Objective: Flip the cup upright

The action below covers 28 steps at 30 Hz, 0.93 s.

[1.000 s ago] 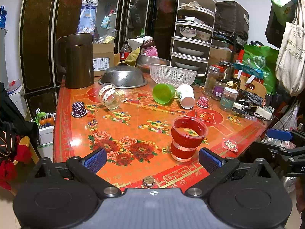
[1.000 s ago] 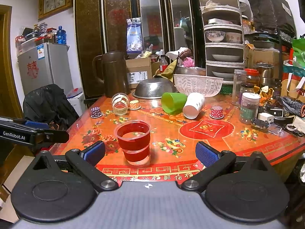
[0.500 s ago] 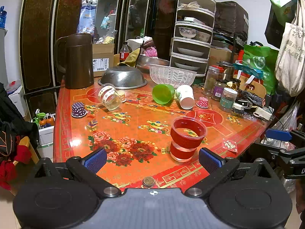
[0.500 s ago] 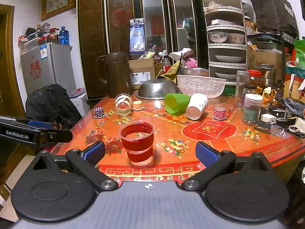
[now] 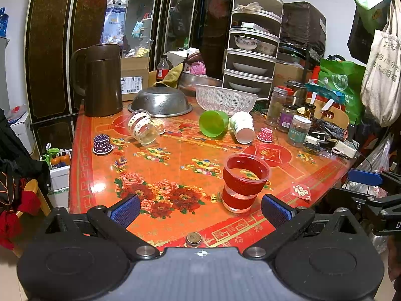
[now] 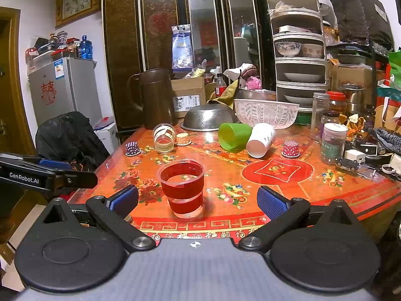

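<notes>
A: Cup position?
B: Red-banded clear cup (image 6: 182,188) stands upright on the tabletop (image 6: 288,183), between the right claw's (image 6: 198,200) wide-spread, empty fingers.
A: Left claw (image 5: 200,209)?
B: Agape, empty; cup just inside its right finger.

A brown jug (image 5: 100,80) stands beside an overturned steel colander (image 5: 160,101).

1. The bench (image 5: 155,175) has a glossy, smooth top printed in red and orange, with reflections on it.
2. The red cup (image 5: 244,184) is clear, shiny plastic with red bands.
3. The green cup (image 5: 213,123) looks like smooth matt plastic; the white cup (image 5: 242,127) beside it looks like paper.
4. The colander (image 5: 160,102) is dull brushed metal, perforated.
5. The basket (image 5: 225,98) is white plastic mesh.
6. The jug (image 5: 101,80) is dark, smooth plastic.
7. Each claw's pads (image 6: 269,202) are blue and rough-textured on matt black arms.
</notes>
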Motion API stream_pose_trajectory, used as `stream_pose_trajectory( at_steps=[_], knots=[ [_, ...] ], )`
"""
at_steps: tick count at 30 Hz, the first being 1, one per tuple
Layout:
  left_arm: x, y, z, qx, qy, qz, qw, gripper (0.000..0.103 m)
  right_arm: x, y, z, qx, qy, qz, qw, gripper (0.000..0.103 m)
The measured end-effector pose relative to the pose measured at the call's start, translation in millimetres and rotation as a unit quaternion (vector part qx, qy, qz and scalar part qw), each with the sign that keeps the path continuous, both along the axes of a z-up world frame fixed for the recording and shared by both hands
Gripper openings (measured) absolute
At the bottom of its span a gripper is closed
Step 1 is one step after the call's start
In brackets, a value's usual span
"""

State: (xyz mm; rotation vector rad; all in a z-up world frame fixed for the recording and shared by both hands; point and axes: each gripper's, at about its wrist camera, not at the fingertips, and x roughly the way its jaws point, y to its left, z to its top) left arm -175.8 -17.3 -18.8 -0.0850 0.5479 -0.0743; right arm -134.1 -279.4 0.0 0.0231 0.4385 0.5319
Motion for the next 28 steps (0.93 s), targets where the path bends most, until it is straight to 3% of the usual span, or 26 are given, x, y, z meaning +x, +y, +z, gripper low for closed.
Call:
stream_pose_trajectory(
  at_steps=[28],
  knots=[
    [-1.5,-0.5,0.0,0.007,-0.015,0.006,0.9998,0.103,-1.7,2.9,-0.7,0.007,-0.001,0.014,1.0,0.102]
  ],
)
